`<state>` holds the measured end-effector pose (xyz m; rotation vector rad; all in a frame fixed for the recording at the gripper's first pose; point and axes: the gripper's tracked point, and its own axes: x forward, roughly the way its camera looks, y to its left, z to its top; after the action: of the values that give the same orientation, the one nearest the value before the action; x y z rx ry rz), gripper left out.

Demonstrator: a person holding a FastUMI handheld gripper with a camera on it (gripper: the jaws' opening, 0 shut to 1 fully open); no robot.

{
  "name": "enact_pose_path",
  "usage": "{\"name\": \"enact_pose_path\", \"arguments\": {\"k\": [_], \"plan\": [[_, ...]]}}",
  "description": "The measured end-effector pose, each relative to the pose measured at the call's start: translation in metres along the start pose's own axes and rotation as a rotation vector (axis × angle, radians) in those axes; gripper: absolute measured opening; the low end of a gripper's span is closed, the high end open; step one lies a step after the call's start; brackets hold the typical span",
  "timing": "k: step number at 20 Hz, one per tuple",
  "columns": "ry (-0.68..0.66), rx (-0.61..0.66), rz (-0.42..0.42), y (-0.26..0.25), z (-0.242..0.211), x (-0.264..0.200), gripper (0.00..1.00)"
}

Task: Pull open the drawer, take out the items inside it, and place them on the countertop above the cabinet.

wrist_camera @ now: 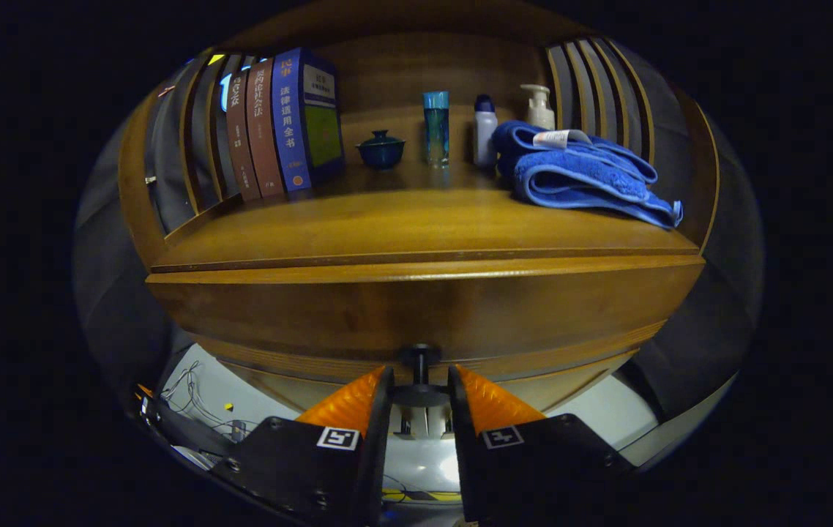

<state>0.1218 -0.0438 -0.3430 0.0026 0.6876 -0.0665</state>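
Tongs [420,388] apparently clenched on the drawer knob [420,366], drawer [424,307] closed, contents hidden beneath the countertop [387,227].

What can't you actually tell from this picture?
- Drawer contents: the drawer front hides the inside in the gripper view.
- Grip: the gripper has its fingers either side of the knob; whether both press on it cannot be told.
- Pump bottle: its lower part sits behind the blue towel.
- What the bottles hold: too small and dim.
- Floor cables: partly hidden by the cabinet and gripper.
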Motion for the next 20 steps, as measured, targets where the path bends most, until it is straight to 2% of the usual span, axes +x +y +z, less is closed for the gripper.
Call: {"name": "enact_pose_path", "arguments": {"k": [1,2,13,20], "plan": [[-0.009,0.011,0.004,-0.001,0.002,-0.001,0.46],[-0.007,0.015,0.007,0.002,0.001,0.001,0.37],[0.021,-0.001,-0.002,0.001,-0.005,-0.005,0.37],[0.060,-0.004,0.001,0.001,-0.034,-0.051,0.37]]}}
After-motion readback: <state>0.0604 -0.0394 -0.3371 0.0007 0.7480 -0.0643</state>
